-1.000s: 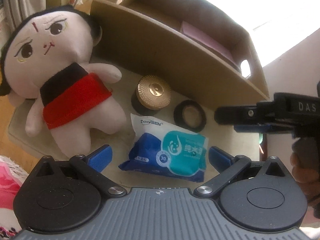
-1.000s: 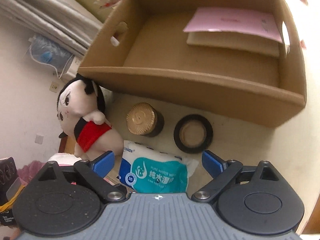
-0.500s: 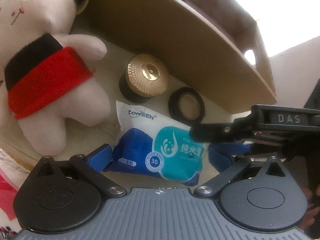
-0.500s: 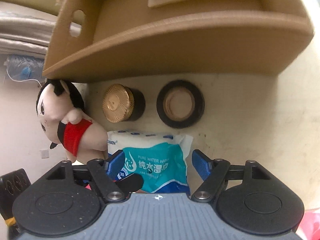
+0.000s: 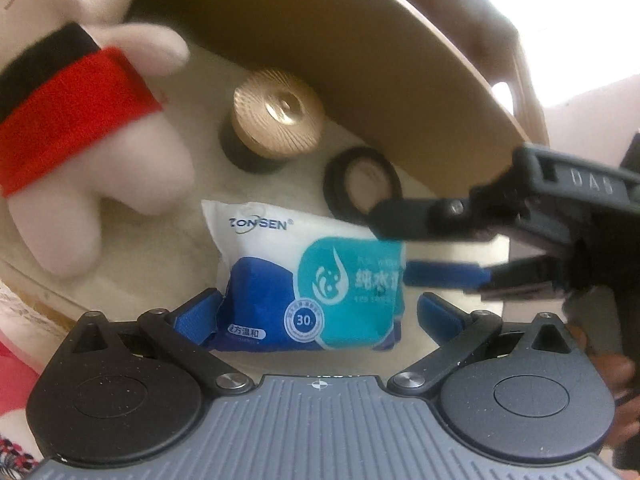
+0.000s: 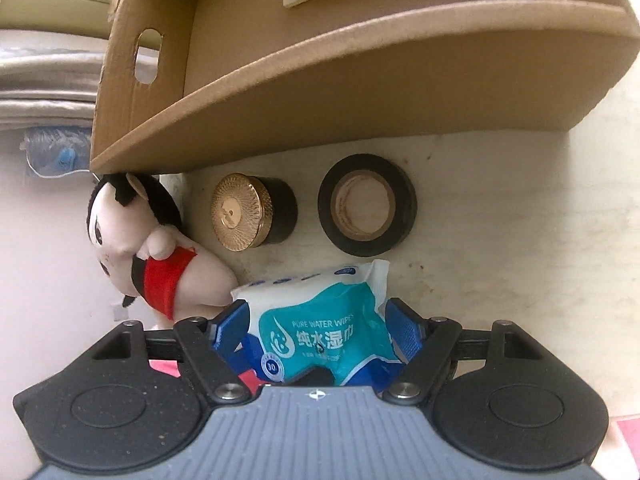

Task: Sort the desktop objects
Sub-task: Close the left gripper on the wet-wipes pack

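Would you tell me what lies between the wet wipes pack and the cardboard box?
The gold-lidded jar and the black tape roll stand side by side between wet wipes pack and cardboard box, clearest in the right wrist view.

I see the blue-and-teal wet-wipes pack (image 6: 320, 332) lying flat on the desk (image 6: 500, 240), possibly lifted slightly, just below the black tape roll (image 6: 367, 211).

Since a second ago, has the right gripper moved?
Yes. The right gripper has dropped toward the table, closing around the wet wipes pack; the cardboard box now looms higher above.
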Available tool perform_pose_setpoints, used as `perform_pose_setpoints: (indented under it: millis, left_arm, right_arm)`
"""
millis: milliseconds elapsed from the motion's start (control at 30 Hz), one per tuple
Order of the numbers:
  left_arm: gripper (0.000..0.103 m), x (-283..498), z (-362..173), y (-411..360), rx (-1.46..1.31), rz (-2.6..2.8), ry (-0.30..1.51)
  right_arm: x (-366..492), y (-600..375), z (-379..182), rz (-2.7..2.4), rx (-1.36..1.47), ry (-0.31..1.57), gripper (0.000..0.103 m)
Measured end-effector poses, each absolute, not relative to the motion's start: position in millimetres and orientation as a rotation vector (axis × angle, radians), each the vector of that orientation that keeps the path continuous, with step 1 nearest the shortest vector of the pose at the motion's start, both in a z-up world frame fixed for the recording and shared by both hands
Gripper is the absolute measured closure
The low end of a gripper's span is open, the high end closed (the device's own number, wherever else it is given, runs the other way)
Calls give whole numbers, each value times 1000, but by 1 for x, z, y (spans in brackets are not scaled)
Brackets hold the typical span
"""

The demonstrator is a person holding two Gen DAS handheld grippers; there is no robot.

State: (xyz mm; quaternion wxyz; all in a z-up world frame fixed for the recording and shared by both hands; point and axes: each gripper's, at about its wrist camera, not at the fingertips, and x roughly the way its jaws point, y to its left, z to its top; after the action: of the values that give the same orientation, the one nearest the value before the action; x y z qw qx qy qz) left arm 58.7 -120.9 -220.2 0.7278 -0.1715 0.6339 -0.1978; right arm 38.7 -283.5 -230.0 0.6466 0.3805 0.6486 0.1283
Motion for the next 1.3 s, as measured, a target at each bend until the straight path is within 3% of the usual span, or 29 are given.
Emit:
perform_pose_setpoints:
  millis: [400, 1300]
  left_arm:
    - [0, 63, -228, -121, -413, -446, 1382]
    - [0, 68, -238, -131, -338, -495, 1328]
  right_arm:
    - [34, -285, -232, 298, 778, 1446, 25]
    - [31, -282, -262, 256, 907, 1432, 21]
